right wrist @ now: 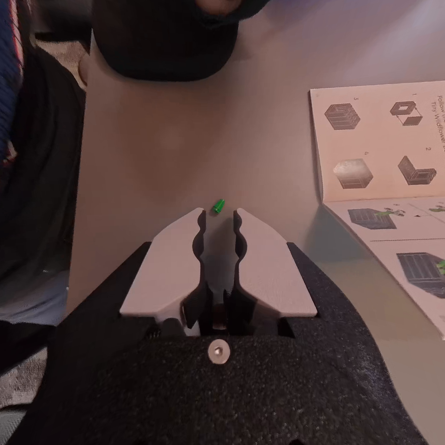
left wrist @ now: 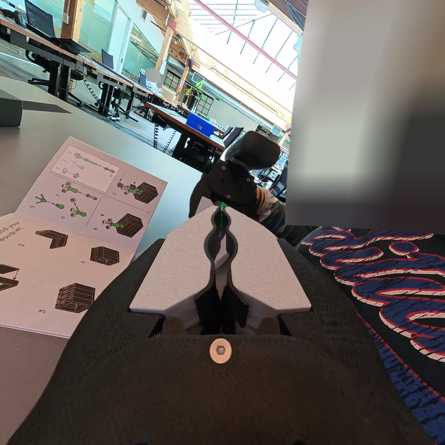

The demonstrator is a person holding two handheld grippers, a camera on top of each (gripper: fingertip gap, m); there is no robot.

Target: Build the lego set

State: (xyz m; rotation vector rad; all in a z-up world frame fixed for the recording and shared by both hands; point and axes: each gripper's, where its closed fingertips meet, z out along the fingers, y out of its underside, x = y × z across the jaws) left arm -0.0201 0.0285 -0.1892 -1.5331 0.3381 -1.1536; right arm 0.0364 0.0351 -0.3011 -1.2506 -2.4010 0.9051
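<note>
The left hand-held gripper (left wrist: pixel 221 212) is raised above the grey table (left wrist: pixel 72 134) with its pale fingers (left wrist: pixel 183 260) pressed together at the tips, pinching a thin green stem piece (left wrist: pixel 221 218) that stands upright in the narrow slot between them, its top poking just past the fingertips. Left of it, an open instruction booklet (left wrist: pixel 72 228) lies flat on the table, its pages showing drawings of a black box and small flowers. Beyond the fingertips, the black body of the right hand-held gripper (left wrist: pixel 231 185) is seen from outside, with a gloved hand around it. A dark shirt with a blue and red print (left wrist: pixel 385 301) fills the right side of that view, and rows of desks and a blue bin (left wrist: pixel 200 125) stand far behind. In the right wrist view, the right hand-held gripper (right wrist: pixel 219 212) points down at the table (right wrist: pixel 156 144) with its fingers (right wrist: pixel 265 260) parted by a clear gap and nothing between them. A small green cone-shaped lego piece (right wrist: pixel 218 206) lies on its side on the table just past the fingertips, in line with the gap. The booklet (right wrist: pixel 375 149) lies to the right, well apart from the piece.
</note>
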